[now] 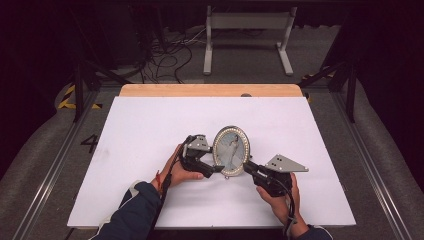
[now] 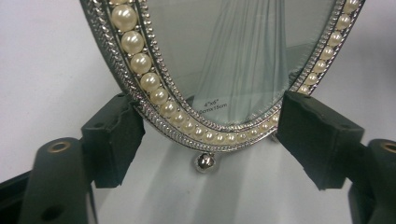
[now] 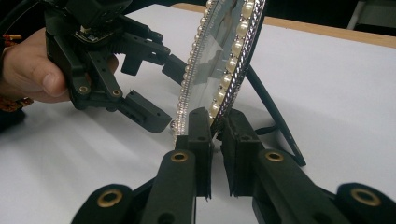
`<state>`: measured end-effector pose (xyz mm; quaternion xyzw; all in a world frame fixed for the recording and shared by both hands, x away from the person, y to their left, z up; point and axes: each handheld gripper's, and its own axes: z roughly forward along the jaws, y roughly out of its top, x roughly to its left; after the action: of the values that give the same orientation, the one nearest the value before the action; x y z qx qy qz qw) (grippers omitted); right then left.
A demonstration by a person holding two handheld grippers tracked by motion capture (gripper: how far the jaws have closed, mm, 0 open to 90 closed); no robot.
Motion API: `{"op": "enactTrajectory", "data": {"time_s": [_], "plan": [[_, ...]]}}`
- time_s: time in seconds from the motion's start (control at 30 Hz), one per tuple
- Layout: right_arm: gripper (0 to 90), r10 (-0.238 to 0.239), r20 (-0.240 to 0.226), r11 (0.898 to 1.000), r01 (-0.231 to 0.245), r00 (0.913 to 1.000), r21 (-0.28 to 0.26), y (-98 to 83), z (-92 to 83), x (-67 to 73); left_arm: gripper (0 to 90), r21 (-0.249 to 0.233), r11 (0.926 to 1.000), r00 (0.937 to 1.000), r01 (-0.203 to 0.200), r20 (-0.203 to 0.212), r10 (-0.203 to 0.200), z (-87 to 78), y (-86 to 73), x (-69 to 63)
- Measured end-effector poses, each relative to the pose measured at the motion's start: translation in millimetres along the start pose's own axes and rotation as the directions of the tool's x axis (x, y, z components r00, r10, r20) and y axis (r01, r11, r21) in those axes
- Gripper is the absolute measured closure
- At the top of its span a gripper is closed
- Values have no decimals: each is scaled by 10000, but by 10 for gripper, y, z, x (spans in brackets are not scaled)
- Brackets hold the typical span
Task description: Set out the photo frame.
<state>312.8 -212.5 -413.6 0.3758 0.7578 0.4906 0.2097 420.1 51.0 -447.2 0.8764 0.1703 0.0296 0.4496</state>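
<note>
An oval picture frame [image 1: 231, 150] with a silver rim and a ring of pearls stands upright on the white tabletop [image 1: 150, 125], propped by a black back leg [image 3: 271, 112]. My right gripper [image 1: 246, 166] is shut on the frame's lower right rim; in the right gripper view its pads [image 3: 200, 126] pinch the frame [image 3: 224, 60] front and back at my right gripper [image 3: 215, 128]. My left gripper [image 1: 216, 159] comes from the left with wide jaws. In its own view the frame [image 2: 233, 56] has its lower end between the pads [image 2: 116, 135], which touch the rim on both sides at my left gripper [image 2: 210, 135]. A small silver ball foot [image 2: 204, 162] hangs below.
The white board lies on a wooden table whose far edge [image 1: 210, 90] shows. Beyond it stand a grey metal stand [image 1: 247, 20] and loose cables [image 1: 170, 55] on the floor. My left gripper [image 3: 170, 95] and its hand [image 3: 28, 70] sit to the frame's left.
</note>
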Motion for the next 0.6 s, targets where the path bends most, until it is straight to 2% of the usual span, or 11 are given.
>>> {"op": "enactTrajectory", "data": {"time_s": [0.33, 0.6], "plan": [[814, 70, 79, 10000, -71, 9999, 29, 0, 19, -36, 310, 221, 9996, 9998, -182, -120, 184, -75, -23, -4], [811, -79, 112, 10000, 79, 9999, 8, 19, 66, -44, 351, 408, 9990, 9993, -198, -312, 211, -126, -92, -31]]}}
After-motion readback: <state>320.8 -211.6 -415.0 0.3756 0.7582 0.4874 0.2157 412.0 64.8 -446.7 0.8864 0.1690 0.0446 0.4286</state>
